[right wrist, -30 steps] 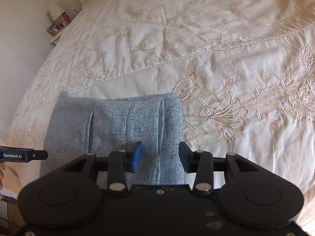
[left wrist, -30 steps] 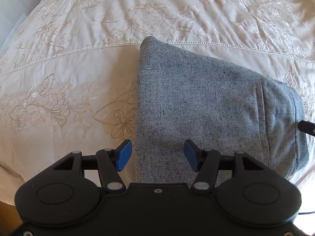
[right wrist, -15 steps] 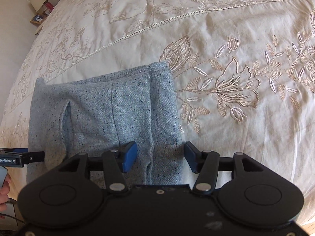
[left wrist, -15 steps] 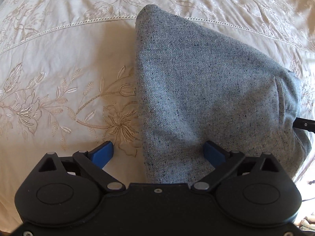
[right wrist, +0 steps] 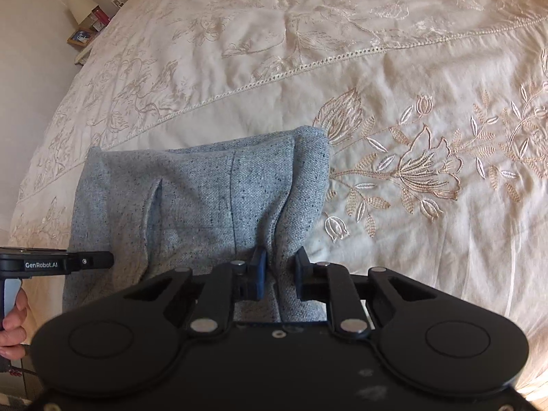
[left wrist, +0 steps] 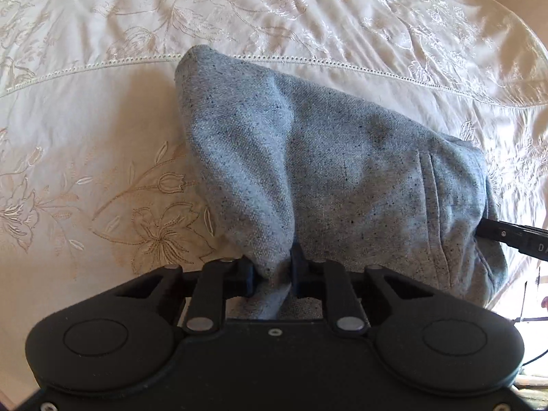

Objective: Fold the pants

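A pair of grey speckled pants [left wrist: 342, 178], already folded into a compact rectangle, lay near the edge of a bed covered with a cream embroidered bedspread [left wrist: 102, 130]. The left gripper [left wrist: 272, 270] had just been closing, and its blue pads pinched a gathered ridge of cloth at the near left corner. The right gripper [right wrist: 279, 267] had likewise just been closing and clamped a bunched fold at the near right corner, beside a seam. The left gripper's black handle, with part of a hand [right wrist: 13, 322] on it, showed at the side of the right view. This looked like the pick-up for another fold: both corners would do best lifted together and level, keeping all layers caught, then carried over to the far edge without dragging the bedspread.
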Tool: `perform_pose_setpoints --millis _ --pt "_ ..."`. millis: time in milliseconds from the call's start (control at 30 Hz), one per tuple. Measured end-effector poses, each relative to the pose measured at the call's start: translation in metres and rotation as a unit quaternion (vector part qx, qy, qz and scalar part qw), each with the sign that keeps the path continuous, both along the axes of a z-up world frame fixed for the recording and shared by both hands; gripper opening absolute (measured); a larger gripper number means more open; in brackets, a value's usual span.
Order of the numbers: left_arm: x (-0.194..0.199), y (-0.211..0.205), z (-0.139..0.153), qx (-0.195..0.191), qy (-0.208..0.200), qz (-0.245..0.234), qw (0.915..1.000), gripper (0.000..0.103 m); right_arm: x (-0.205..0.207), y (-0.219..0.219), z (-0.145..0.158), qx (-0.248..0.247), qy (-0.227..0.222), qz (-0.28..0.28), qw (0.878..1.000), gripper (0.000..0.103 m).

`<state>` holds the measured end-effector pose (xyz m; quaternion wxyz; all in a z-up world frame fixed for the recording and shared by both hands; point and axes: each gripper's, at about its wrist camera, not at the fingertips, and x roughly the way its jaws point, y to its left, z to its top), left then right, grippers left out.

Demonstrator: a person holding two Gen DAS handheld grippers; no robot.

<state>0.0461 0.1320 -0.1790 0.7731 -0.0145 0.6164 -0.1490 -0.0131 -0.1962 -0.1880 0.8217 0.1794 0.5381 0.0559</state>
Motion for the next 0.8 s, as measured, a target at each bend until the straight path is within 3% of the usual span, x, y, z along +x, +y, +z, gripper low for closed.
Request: perform_pose_setpoints --millis 100,367,533,800 --pt "-0.005 0.005 0.020 0.001 -0.017 0.019 0.9997 0.015 -0.008 0.007 0.026 -0.007 -0.026 -0.005 1.000 0.017" --pt "0.006 0.011 0.086 0.001 -0.096 0.026 0.9950 0.013 -0.006 0.019 0.094 -0.019 -0.085 0.024 0.996 0.016" --pt "0.054 0.023 0.110 0.002 -0.123 0.032 0.9919 0.013 0.040 0.027 0.121 -0.016 -0.119 0.038 0.992 0.016" --pt "0.143 0.036 0.124 0.018 -0.148 0.060 0.9870 0.013 0.149 0.054 0.146 -0.024 -0.152 0.043 0.987 0.016"
